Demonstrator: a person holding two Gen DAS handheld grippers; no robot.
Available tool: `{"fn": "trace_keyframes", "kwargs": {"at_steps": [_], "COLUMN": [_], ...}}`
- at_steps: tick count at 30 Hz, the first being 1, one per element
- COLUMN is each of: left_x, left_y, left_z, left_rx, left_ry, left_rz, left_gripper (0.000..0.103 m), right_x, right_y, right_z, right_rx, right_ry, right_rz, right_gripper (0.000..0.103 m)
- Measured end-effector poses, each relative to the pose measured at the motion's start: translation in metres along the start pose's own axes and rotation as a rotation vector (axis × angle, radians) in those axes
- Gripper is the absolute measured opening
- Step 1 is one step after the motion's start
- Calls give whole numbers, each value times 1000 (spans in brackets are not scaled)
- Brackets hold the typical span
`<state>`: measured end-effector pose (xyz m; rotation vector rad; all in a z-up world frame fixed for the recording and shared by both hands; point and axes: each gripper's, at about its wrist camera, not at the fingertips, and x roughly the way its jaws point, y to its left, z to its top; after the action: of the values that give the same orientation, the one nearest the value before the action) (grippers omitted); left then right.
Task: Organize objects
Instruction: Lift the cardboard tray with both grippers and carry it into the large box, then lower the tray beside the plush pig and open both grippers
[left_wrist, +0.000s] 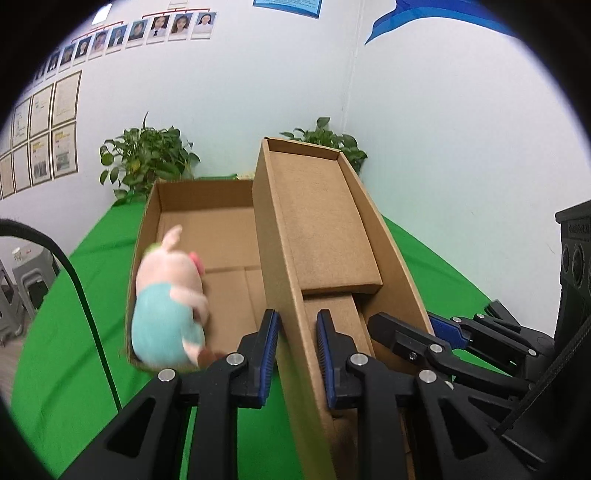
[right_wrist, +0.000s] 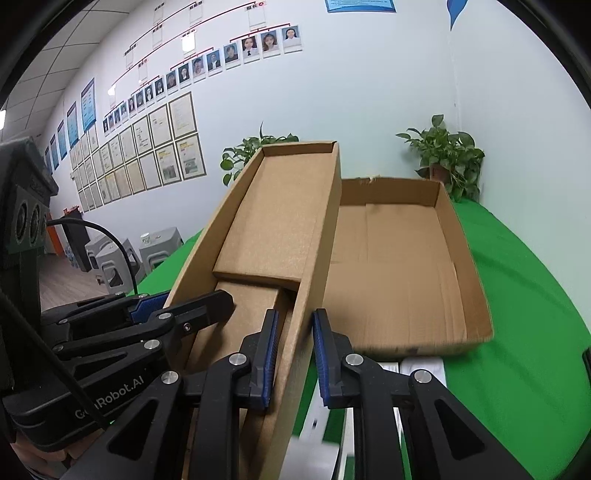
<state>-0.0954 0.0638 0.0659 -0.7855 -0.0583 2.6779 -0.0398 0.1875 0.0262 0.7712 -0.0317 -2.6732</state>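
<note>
Above the green-covered table (left_wrist: 66, 332), both grippers grasp one shallow brown cardboard tray lid (left_wrist: 317, 221), tilted, far end up: left gripper (left_wrist: 297, 354) clenched on its left wall, right gripper (right_wrist: 293, 354) on its right wall. Behind sits an open brown cardboard box (left_wrist: 147, 236); a pink plush pig in teal (left_wrist: 166, 306), blurred, lies at its near left corner.

The plush pig (left_wrist: 168, 299) is smeared by blur, its lower end hidden behind the near wall of the open cardboard box (left_wrist: 207, 206). The raised box lid (left_wrist: 280, 295) covers the right part of that box and runs off the bottom edge. In the right wrist view, white packets (right_wrist: 421, 367) just in front of the box are blurred and half hidden behind the fingers (right_wrist: 369, 373).
</note>
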Motion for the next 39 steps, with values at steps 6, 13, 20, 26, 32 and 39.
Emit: {"fn": "trace_keyframes", "kwargs": {"at_steps": [6,13,20,26,32,39], "left_x": [16,45,89,129,163,189], "left_y": [13,35,52,65,77,81], "left_z": [31,55,62,56,42,23], "left_rx": [-4,-19,-30,-32,-24,2], "left_ry": [-24,-9,62,137,224,316], "left_rz": [15,51,84,109,152,214], "left_gripper": [20,20,20,19,19,17], "right_x": [20,69,146,214,281,343], "right_y": [-5,-13,-27,-39,-52,-57], "right_z": [43,89,115,114,103,78], "right_rx": [-16,-18,-31,-9,14,37], "right_ry": [-24,-2,65,131,208,291], "right_rz": [3,32,57,60,73,76], "right_gripper": [17,17,17,17,16,11]}}
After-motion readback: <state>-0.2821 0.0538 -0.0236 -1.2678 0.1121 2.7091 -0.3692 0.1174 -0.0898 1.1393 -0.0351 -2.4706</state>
